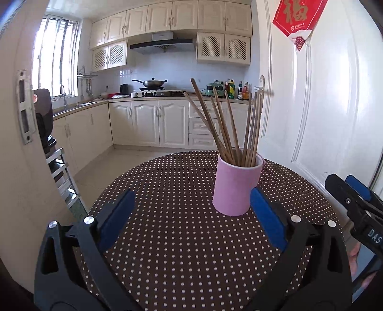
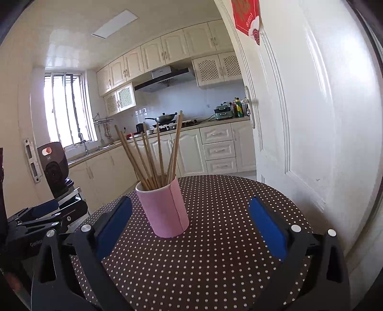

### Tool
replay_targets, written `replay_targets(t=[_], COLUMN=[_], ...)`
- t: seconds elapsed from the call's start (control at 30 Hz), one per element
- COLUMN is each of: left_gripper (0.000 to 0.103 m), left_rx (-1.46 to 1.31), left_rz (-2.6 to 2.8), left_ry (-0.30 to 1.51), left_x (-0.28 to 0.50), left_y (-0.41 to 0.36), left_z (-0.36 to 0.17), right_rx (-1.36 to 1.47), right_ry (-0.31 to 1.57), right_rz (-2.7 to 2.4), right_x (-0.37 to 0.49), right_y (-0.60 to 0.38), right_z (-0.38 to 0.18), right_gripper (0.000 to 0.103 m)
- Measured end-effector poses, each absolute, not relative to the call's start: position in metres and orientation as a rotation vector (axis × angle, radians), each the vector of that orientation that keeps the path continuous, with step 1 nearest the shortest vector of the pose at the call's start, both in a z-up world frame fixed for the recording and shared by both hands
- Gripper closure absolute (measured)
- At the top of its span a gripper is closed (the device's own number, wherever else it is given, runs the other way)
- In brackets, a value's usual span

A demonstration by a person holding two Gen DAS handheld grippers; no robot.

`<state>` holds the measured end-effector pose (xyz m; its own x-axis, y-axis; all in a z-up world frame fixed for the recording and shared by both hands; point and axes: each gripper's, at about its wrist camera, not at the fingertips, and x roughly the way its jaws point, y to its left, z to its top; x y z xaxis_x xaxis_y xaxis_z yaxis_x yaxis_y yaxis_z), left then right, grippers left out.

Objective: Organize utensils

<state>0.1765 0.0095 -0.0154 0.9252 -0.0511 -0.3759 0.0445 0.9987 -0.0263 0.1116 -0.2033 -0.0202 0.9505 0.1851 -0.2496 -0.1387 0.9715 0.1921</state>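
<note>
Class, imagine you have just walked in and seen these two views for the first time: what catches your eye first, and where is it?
First the pink cup standing upright on the polka-dot table, with a fan of wooden chopsticks sticking out of it. Next, the blue-padded fingers of the left gripper and right gripper, both wide open and empty, just short of the cup. Behind is a cream kitchen, with a red decoration on the white door at right.

Cream kitchen cabinets [image 1: 146, 124] w/ range hood [image 1: 162, 44], barred window [image 1: 56, 64] bright at left, white door [image 1: 323, 95] right, tiled floor [image 1: 112, 162].
</note>
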Motion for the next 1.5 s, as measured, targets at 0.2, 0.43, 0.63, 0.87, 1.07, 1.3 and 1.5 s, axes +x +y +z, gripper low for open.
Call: replay_targets(t=[0.2,0.43,0.63,0.87,1.07,1.3,1.5], left_gripper=[0.008,0.008,0.007,0.007,0.007,0.007,0.007], left_rx=[0.015,0.028,0.01,-0.001,0.002,0.011,0.005], left_rz=[-0.037,-0.047,-0.036,-0.041,-0.036,-0.044,-0.052], left_ry=[0.327,0.271,0.238,0.219,0.216,0.204,0.197], left_x=[0.146,0.11,0.09,0.083,0.08,0.074,0.071], left_y=[0.001,-0.008,-0.013,-0.013,-0.011,-0.011,-0.012], left_z=[-0.01,-0.001,0.007,0.014,0.014,0.016,0.016], right_rx=[0.12,0.096,0.076,0.065,0.079,0.098,0.108], right_ry=[0.233,0.222,0.194,0.176,0.177,0.176,0.172], right_rz=[0.184,0.172,0.159,0.145,0.154,0.161,0.182], right_x=[0.082,0.055,0.036,0.032,0.03,0.026,0.022], right_y=[-0.194,-0.187,-0.187,-0.184,-0.185,-0.187,-0.188], right_z=[-0.01,-0.001,0.007,0.009,0.006,0.005,0.004], right_gripper=[0.008,0.008,0.008,0.008,0.008,0.008,0.008])
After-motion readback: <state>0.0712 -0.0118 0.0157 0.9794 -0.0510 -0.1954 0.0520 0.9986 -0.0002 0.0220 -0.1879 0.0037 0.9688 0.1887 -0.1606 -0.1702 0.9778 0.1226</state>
